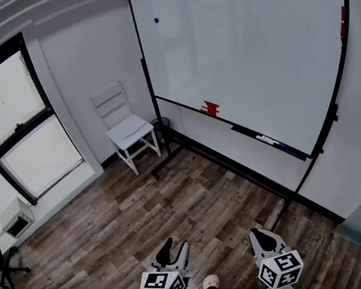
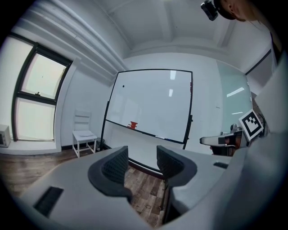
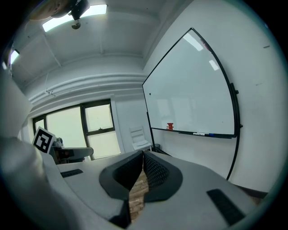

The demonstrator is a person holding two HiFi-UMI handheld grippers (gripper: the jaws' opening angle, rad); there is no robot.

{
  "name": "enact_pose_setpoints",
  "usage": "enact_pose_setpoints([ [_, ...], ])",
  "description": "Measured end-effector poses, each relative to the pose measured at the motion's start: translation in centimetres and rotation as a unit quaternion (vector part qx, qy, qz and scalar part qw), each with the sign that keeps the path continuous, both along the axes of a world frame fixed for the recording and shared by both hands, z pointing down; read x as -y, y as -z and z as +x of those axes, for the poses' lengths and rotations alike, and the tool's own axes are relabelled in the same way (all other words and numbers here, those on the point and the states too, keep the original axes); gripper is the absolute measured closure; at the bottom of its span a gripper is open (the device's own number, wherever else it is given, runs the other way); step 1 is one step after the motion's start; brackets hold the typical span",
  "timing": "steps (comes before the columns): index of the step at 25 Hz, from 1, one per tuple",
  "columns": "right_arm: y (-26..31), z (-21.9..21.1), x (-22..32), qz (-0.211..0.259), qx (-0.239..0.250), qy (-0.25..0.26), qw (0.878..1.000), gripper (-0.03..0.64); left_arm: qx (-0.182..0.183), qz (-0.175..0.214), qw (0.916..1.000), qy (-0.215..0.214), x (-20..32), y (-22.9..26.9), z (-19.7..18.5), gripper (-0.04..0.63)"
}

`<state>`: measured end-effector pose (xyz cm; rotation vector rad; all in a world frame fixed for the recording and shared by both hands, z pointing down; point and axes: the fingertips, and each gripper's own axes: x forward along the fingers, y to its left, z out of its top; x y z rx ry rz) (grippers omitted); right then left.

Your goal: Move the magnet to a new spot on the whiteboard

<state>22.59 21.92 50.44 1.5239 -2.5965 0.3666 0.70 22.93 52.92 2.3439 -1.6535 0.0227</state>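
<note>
Task not started: magnet [image 1: 157, 20] sits near the top left corner of the board [image 1: 246, 45], small dark dot, nothing touching it

Left gripper [image 1: 174, 251]: jaws spread, nothing between them, only floor [image 1: 100, 237] and the board's stand show through the gap in the left gripper view

Right gripper [image 1: 266, 237]: jaws pressed together at the tips, nothing pinched

Both grippers are low over the floor, well apart from the board and pointed roughly toward it. The person is standing back in the room, chair [image 1: 125, 126] off to the left of the board

On the tray along the board's bottom edge: a red thing [image 1: 211, 107] towards the left, markers [image 1: 267, 139] towards the right. Not part of the job as far as I can tell

Left to do, my read: everything. Walk up, reach to the top left corner, close on the magnet, pull it off, stick it on a bare patch elsewhere, let go. The left gripper looks the likelier one to take it, being the one that's spread
</note>
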Motion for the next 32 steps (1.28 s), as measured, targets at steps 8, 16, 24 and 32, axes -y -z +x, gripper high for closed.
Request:
enact_pose_setpoints([
  [8, 0.1, -1.0, 7.1, -0.001, 0.004, -0.009, 1.000, 0.588, 0.007, 0.003, 0.9999, -0.009, 7.4, 0.4, -1.1, 0.403],
  [16, 0.0, -1.6, 12.4, -0.001, 0.005, -0.015, 1.000, 0.588, 0.006, -0.001, 0.9999, -0.009, 12.1, 0.0, -2.1, 0.403],
  [24, -0.7, -3.3, 16.1, -0.003, 0.005, -0.010, 1.000, 0.588, 0.004, -0.001, 1.0000, -0.007, 15.6, -0.7, -3.7, 0.404],
  [32, -1.1, -4.6, 16.9, -0.012, 0.000, -0.005, 1.000, 0.588, 0.003, 0.000, 0.9998, -0.021, 16.9, -0.7, -3.9, 0.403],
])
